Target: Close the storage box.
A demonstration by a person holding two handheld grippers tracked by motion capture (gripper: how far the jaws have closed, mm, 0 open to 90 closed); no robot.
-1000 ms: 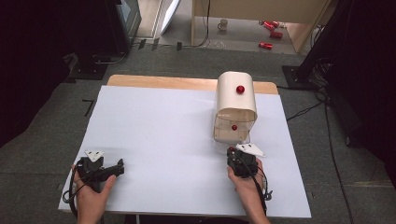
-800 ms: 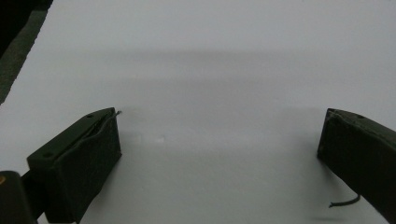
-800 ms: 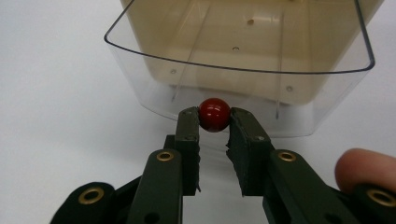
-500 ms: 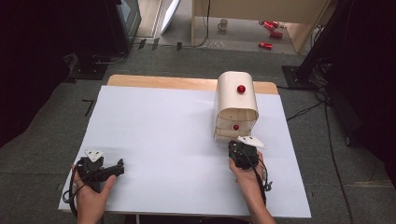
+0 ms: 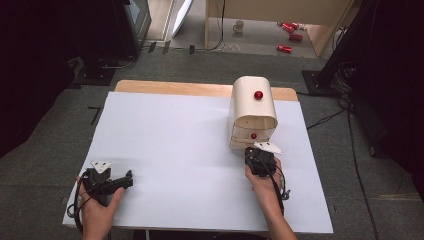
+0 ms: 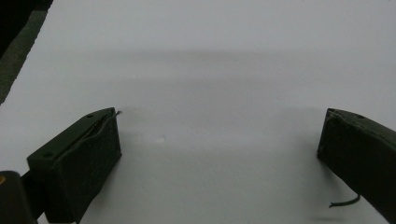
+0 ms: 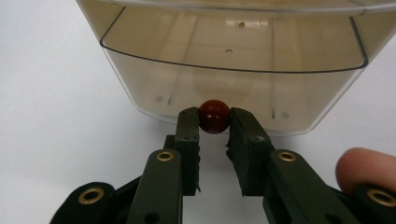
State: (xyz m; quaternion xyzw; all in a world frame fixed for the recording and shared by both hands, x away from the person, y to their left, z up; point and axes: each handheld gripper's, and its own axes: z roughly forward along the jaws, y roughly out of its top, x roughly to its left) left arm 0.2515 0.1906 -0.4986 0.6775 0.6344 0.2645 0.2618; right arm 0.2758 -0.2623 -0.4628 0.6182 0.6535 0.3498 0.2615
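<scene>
A cream, round-topped box (image 5: 252,107) stands at the right of the white table top (image 5: 175,145), with one red knob on its top (image 5: 258,95) and another on its front drawer (image 5: 253,135). In the right gripper view the clear drawer (image 7: 233,60) faces me and looks empty inside. My right gripper (image 7: 214,122) is shut on that drawer's red knob (image 7: 214,116), one jaw on each side. In the high view the right gripper (image 5: 259,159) sits just in front of the box. My left gripper (image 5: 112,182) rests open near the front left corner, over bare table (image 6: 215,93).
The table's wooden back edge (image 5: 200,89) shows beyond the white sheet. Grey floor surrounds the table, with a mug (image 5: 239,26) and red cans (image 5: 285,48) far behind. Cables (image 5: 330,117) run on the floor at the right.
My right gripper has moved forward to the box and its jaws have come onto the drawer's red knob. The left gripper has stayed in place.
</scene>
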